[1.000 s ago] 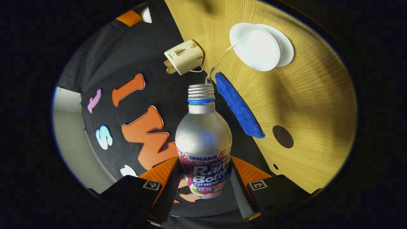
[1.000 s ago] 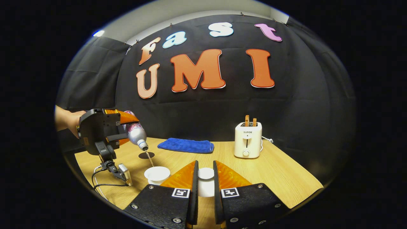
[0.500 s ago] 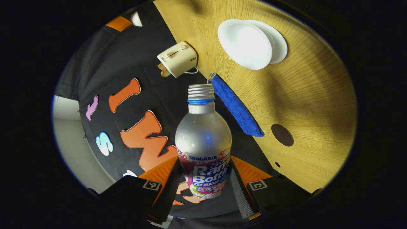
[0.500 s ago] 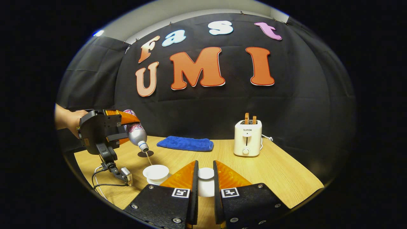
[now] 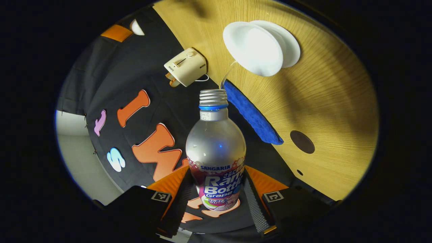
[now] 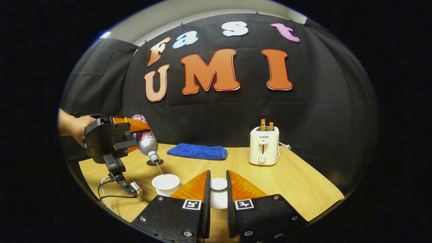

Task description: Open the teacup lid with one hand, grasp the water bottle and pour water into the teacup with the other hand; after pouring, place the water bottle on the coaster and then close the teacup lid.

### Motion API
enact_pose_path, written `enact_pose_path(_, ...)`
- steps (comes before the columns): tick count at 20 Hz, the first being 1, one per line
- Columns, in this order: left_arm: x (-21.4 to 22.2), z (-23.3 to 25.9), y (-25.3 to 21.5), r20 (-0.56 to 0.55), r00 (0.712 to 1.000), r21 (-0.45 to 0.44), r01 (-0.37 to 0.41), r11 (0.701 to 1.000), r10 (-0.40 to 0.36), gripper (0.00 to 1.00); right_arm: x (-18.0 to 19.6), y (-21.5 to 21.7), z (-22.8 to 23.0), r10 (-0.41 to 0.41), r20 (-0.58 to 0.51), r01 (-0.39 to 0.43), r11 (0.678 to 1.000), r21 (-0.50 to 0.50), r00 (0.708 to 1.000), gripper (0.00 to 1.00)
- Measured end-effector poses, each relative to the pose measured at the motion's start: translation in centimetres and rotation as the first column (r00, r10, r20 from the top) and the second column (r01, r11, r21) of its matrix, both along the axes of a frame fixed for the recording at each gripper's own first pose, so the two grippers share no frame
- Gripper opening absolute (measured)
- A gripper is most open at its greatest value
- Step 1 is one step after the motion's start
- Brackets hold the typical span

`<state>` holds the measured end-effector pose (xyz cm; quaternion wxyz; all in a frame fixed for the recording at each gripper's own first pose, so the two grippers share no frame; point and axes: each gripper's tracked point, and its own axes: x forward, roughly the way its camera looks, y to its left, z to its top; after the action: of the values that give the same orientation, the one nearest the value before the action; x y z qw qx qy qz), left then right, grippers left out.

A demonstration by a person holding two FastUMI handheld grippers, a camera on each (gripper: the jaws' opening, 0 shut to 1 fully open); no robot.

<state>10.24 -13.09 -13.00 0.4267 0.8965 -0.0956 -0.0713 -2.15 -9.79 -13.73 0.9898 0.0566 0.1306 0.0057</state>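
The bottle (image 5: 216, 152) carries "SANGARIA" above "Ramu Bottle" and "Grape"; the smaller print beneath is too small to read. The toaster (image 6: 264, 145) near the table's far edge reads "SUPOR".

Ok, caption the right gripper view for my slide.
Left gripper tips the water bottle over the open teacup while the right gripper holds the lid.

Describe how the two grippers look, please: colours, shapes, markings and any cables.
The right gripper has orange wedge-shaped fingers on black blocks, each block with a square black-and-white marker and round screws. The left gripper is the same: orange fingers, ridged grey pads, square markers. In the right gripper view its body is a black box trailing black cables.
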Motion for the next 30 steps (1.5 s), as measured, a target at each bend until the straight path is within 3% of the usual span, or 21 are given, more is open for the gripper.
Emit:
enact_pose_path(7,-0.4,-0.1,-0.4,0.028,0.999,-0.014,0.040,0.999,-0.039,0.82,0.4,1.6,-0.1,0.025,-0.013,-0.025,1.000,-0.002,1.000,0.22)
enact_pose_path(10,-0.4,0.2,-0.2,0.032,0.998,-0.049,0.049,0.998,-0.048,0.87,0.7,2.4,-0.1,0.034,-0.021,-0.034,0.999,-0.012,0.999,0.22)
enact_pose_path(14,-0.4,1.4,0.2,0.062,0.996,-0.166,0.081,0.983,-0.072,0.82,1.3,4.2,0.0,0.068,-0.028,-0.069,0.998,-0.010,0.997,0.22)
enact_pose_path(17,-0.6,2.3,1.1,0.081,0.993,-0.284,0.101,0.953,-0.082,0.81,2.1,5.4,-0.1,0.086,-0.037,-0.086,0.996,-0.022,0.996,0.22)
enact_pose_path(18,-0.8,2.8,1.4,0.088,0.993,-0.329,0.108,0.938,-0.084,0.84,2.3,5.8,0.1,0.091,-0.036,-0.092,0.996,-0.021,0.995,0.22)
enact_pose_path(21,-0.5,3.1,3.7,0.080,0.996,-0.477,0.075,0.876,-0.042,0.80,3.1,7.3,0.5,0.112,-0.036,-0.112,0.994,-0.015,0.993,0.22)
enact_pose_path(23,-0.1,3.1,5.4,0.059,0.998,-0.577,0.044,0.816,-0.012,0.87,3.5,8.2,0.5,0.122,-0.036,-0.122,0.992,-0.008,0.992,0.22)
enact_pose_path(25,0.1,3.0,6.5,0.033,0.999,-0.663,0.016,0.749,0.008,0.83,4.0,8.9,0.4,0.127,-0.041,-0.127,0.992,-0.007,0.991,0.22)
enact_pose_path(28,0.4,3.7,7.7,0.046,0.999,-0.734,0.015,0.679,0.028,0.83,4.6,10.1,0.4,0.134,-0.049,-0.135,0.991,-0.006,0.990,0.22)
enact_pose_path(30,0.9,4.3,8.3,0.038,0.999,-0.793,0.010,0.610,0.033,0.87,5.1,10.7,0.5,0.139,-0.048,-0.140,0.990,-0.014,0.989,0.22)
